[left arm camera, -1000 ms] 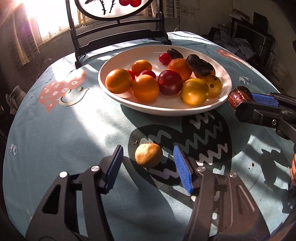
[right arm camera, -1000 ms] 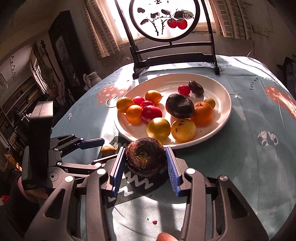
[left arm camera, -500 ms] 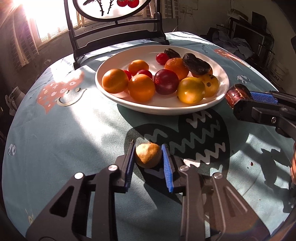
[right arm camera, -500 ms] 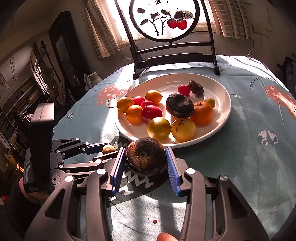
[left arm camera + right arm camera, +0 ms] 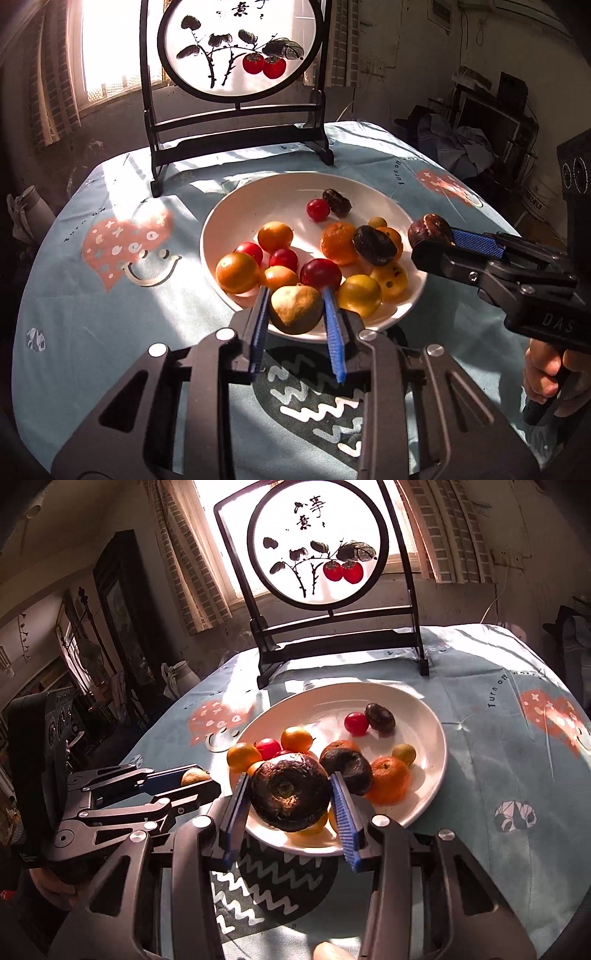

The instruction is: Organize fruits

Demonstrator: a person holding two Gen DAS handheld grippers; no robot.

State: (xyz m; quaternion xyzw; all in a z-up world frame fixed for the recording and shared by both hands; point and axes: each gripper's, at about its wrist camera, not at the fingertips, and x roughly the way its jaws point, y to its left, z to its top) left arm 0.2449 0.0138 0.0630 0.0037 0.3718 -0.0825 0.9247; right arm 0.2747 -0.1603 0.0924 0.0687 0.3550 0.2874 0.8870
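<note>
Grippers, left [image 5: 296, 314] and right [image 5: 291, 799], tilt down over plate [image 5: 236, 210].

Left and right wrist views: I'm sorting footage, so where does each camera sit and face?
Left wrist: on the left gripper, facing the plate; shows its fingers on a tan fruit, plus the right gripper and a hand.
Right wrist: on the right gripper, holding a dark fruit.
Both share plate, screen.
</note>
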